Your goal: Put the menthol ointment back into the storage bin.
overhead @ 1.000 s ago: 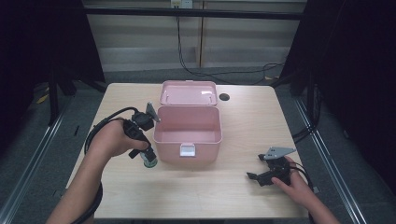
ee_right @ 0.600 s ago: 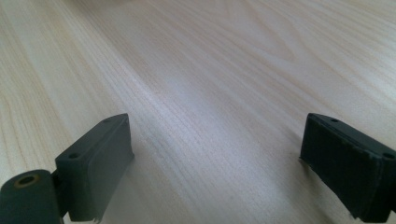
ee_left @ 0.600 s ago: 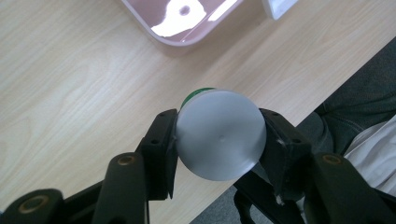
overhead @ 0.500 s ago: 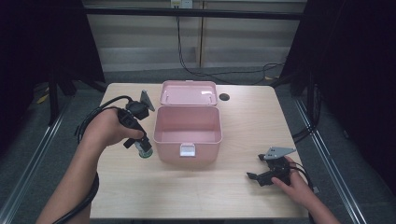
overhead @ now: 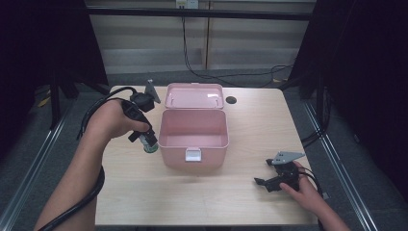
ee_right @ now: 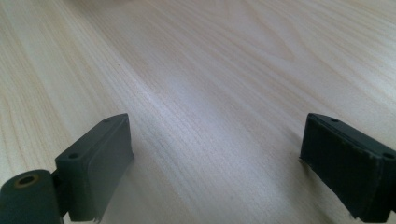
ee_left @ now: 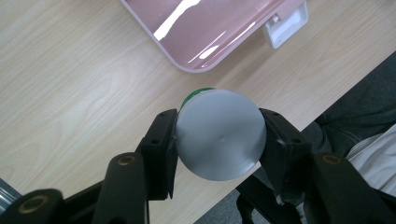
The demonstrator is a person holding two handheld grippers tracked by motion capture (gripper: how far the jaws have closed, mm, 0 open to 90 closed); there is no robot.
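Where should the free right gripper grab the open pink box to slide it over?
Probably the pink box by its right side wall, coming from the right gripper's side with one jaw inside and one outside. The lid hangs open behind, the latch sits in front, and the left gripper with its bottle is beside the left wall.

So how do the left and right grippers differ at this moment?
The left gripper is shut on a small bottle with a grey cap; the right gripper is open with nothing between its jaws. The left is held up beside the open pink box, pointing down; the right lies low at the table's near right corner. Both have black jaws and a trailing cable.
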